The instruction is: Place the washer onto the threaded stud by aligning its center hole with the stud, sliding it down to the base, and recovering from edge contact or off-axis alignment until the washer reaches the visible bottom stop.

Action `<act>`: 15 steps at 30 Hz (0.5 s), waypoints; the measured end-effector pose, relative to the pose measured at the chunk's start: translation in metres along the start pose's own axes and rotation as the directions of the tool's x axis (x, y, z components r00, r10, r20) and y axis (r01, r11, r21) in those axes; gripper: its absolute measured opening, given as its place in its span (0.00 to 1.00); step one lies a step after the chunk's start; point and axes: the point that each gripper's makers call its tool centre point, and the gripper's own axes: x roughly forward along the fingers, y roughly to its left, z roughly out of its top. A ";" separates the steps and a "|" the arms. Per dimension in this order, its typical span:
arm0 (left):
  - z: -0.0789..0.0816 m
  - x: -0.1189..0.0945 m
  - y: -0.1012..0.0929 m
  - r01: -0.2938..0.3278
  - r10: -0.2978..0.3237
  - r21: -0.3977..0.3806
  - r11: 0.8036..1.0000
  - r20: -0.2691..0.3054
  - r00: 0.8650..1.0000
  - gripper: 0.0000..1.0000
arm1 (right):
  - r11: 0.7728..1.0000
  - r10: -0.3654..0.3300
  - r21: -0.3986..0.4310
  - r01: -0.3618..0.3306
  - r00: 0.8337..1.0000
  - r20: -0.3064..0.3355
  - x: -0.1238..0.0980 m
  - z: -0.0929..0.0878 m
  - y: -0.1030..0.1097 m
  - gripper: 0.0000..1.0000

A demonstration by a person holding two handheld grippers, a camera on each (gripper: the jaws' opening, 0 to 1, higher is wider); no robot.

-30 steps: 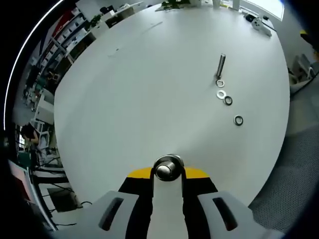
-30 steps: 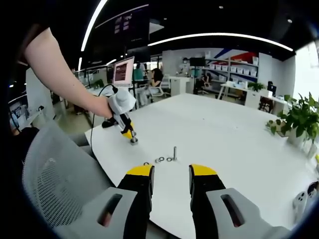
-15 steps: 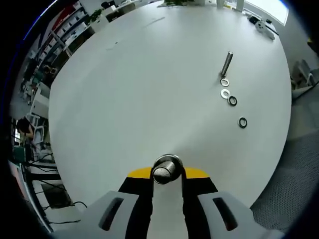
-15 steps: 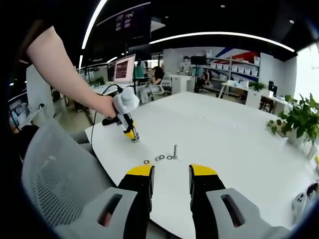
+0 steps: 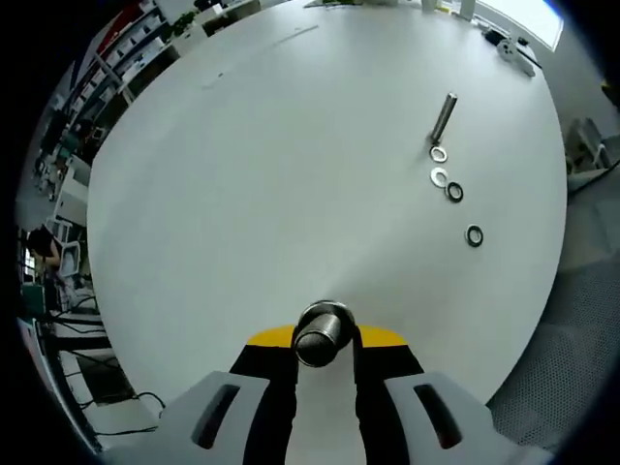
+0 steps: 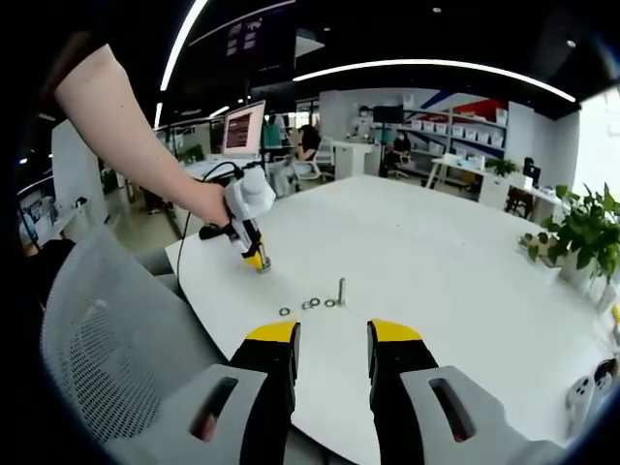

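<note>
My left gripper (image 5: 325, 339) is shut on a short metal stud (image 5: 323, 334), seen end-on between its yellow-tipped jaws. In the right gripper view a person's hand holds that left gripper (image 6: 257, 260) near the table's left edge, stud end down. A longer threaded stud (image 5: 445, 116) lies flat on the white table (image 5: 271, 174). Below it lie two bright washers (image 5: 439, 153) and two dark ones (image 5: 474, 235) in a loose row. The right gripper view shows the same stud (image 6: 341, 291) and washers (image 6: 314, 302). My right gripper (image 6: 332, 339) is open and holds nothing, short of the washers.
A grey mesh chair (image 6: 107, 329) stands at the table's near left edge. A potted plant (image 6: 576, 237) is at the right. Desks, a monitor (image 6: 242, 131) and seated people are beyond the table. A white device (image 5: 511, 50) lies at the table's far end.
Both views have shifted a little with the hands. The left gripper with its stud has drifted slightly. The lying stud and the washers have stayed put.
</note>
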 end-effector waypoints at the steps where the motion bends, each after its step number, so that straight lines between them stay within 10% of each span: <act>1: 0.000 0.000 0.000 0.001 -0.001 -0.005 1.000 0.001 1.000 0.20 | 1.000 0.000 -0.001 0.000 1.000 -0.002 0.000 0.000 0.000 0.30; 15: -0.005 0.000 -0.004 0.037 -0.035 -0.060 0.998 0.042 0.999 0.23 | 1.000 0.001 -0.008 -0.001 1.000 -0.007 0.001 -0.001 0.001 0.30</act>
